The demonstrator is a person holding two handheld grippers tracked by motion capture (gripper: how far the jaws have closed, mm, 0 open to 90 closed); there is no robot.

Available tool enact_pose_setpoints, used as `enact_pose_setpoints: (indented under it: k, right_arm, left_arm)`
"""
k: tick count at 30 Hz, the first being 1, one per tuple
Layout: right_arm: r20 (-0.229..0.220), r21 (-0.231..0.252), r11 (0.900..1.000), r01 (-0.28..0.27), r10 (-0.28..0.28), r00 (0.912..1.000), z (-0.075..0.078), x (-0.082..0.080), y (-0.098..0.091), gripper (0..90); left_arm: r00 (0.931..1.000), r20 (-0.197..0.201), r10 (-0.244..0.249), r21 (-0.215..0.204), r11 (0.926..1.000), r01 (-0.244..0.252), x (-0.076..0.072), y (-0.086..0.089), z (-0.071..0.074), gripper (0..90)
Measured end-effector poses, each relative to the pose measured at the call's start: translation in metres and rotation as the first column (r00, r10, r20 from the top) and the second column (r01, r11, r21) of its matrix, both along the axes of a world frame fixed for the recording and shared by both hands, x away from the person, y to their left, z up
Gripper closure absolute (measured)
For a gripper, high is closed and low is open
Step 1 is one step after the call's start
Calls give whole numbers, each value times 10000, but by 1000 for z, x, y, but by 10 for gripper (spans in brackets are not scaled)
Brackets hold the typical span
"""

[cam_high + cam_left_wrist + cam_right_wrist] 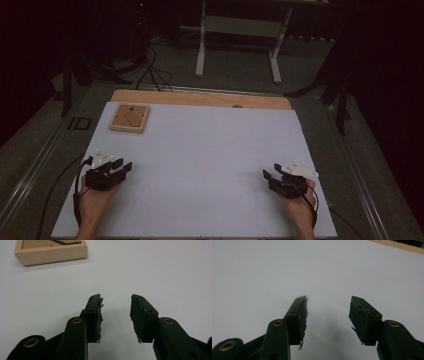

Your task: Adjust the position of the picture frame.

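One shallow wooden tray (129, 118) is lying on one white board (210, 165), and two black handheld grippers, left gripper (125, 166) and right gripper (268, 175), are resting there.

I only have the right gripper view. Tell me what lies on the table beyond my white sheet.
Observer: A shallow wooden tray sits at the sheet's far left corner.
Operator: Report what's inside it.
Observer: The left gripper view shows a flat wooden piece lying in it.
Operator: Give me the left tongs' state.
Observer: The left tongs are open with nothing between them, pointing toward that tray.
Operator: Say where my right tongs sit.
Observer: The right tongs rest near the sheet's near right edge, open and holding nothing.
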State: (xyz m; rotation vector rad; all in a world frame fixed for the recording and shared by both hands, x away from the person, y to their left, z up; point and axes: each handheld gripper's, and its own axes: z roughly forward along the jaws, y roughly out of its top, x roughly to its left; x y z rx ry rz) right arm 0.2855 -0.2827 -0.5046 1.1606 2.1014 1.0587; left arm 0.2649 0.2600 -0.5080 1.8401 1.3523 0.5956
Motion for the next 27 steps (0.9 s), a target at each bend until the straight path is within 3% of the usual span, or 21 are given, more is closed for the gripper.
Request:
enact_pose_setpoints:
  k: [16, 27]
  right_arm:
    - [81, -36, 10000, 42, -42, 10000, -1, 1, -2, 476]
    - [84, 52, 9999, 100, -100, 9999, -1, -1, -3, 476]
  left_arm:
    - [9994, 206, -274, -165, 9995, 277, 1, -9, 8, 616]
    - [9978, 659, -109, -214, 9997, 123, 5, -2, 28, 620]
